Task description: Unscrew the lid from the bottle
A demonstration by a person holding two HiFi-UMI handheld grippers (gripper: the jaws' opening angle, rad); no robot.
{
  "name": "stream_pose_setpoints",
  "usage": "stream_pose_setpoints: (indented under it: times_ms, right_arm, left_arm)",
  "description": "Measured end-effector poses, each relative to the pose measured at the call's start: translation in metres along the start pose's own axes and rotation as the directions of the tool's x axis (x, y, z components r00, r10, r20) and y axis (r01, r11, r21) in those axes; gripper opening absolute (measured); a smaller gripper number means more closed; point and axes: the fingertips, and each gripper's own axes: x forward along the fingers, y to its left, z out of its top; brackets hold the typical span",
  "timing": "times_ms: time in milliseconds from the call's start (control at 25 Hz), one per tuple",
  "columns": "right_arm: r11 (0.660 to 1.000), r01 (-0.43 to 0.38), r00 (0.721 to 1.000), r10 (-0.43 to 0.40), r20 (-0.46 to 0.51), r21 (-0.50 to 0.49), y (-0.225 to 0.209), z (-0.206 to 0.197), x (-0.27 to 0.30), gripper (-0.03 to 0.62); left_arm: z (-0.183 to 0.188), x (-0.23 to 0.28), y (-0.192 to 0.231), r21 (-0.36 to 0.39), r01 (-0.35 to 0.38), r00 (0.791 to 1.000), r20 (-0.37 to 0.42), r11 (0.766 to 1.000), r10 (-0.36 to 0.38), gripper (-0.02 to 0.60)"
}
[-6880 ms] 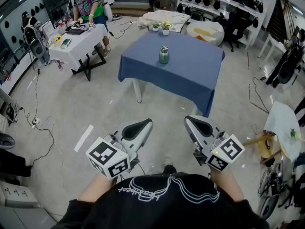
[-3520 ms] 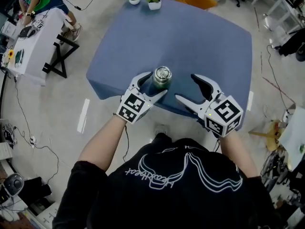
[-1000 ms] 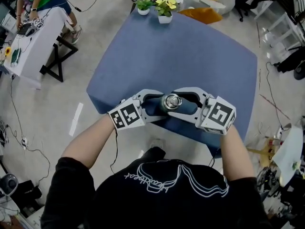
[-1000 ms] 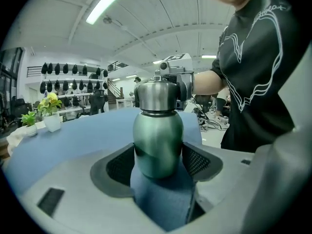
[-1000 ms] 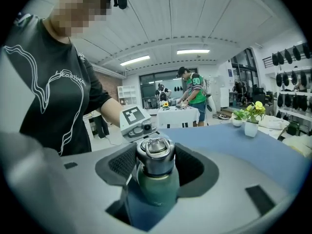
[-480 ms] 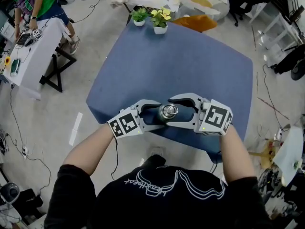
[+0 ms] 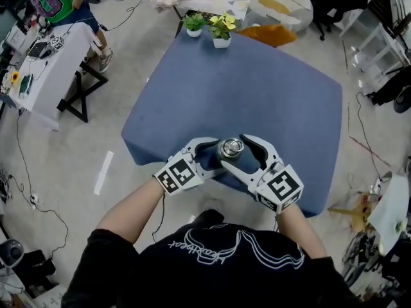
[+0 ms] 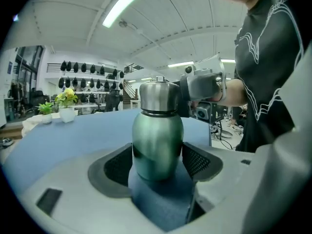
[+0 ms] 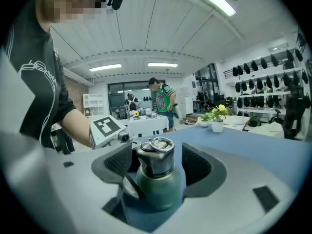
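Head view: a blue table [image 7: 257, 88] on a grey floor, two plant pots [image 7: 212, 25] at its far edge. At the near edge both bare forearms angle inward, so the left gripper [image 7: 210, 156] and right gripper [image 7: 235, 151] meet around the bottle [image 7: 230, 149]. Left gripper view: pads clamped on the green body, the bottle upright on the table, shelves [image 8: 83, 81] of dark gear on the back wall. Right gripper view: jaws flank the lid [image 9: 156, 159] with a gap on each side, having just been opening, and a person in green [image 9: 163, 101] stands by a white table [image 9: 146, 123] behind.
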Motion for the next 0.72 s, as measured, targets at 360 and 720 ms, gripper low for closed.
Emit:
stream_pose_setpoints:
  times_ms: [360, 720]
  right_arm:
    - [0.991, 0.121, 0.992, -0.123, 0.033, 0.053, 0.002, -0.001, -0.001, 0.304]
    - [0.981, 0.190, 0.982, -0.190, 0.010, 0.037, -0.004, -0.005, -0.002, 0.238]
  left_arm:
    - [0.006, 0.006, 0.001, -0.080, -0.139, 0.990, 0.002, 0.987, 0.140, 0.316]
    - [0.004, 0.007, 0.000, -0.077, -0.163, 0.987, -0.003, 0.984, 0.163, 0.316]
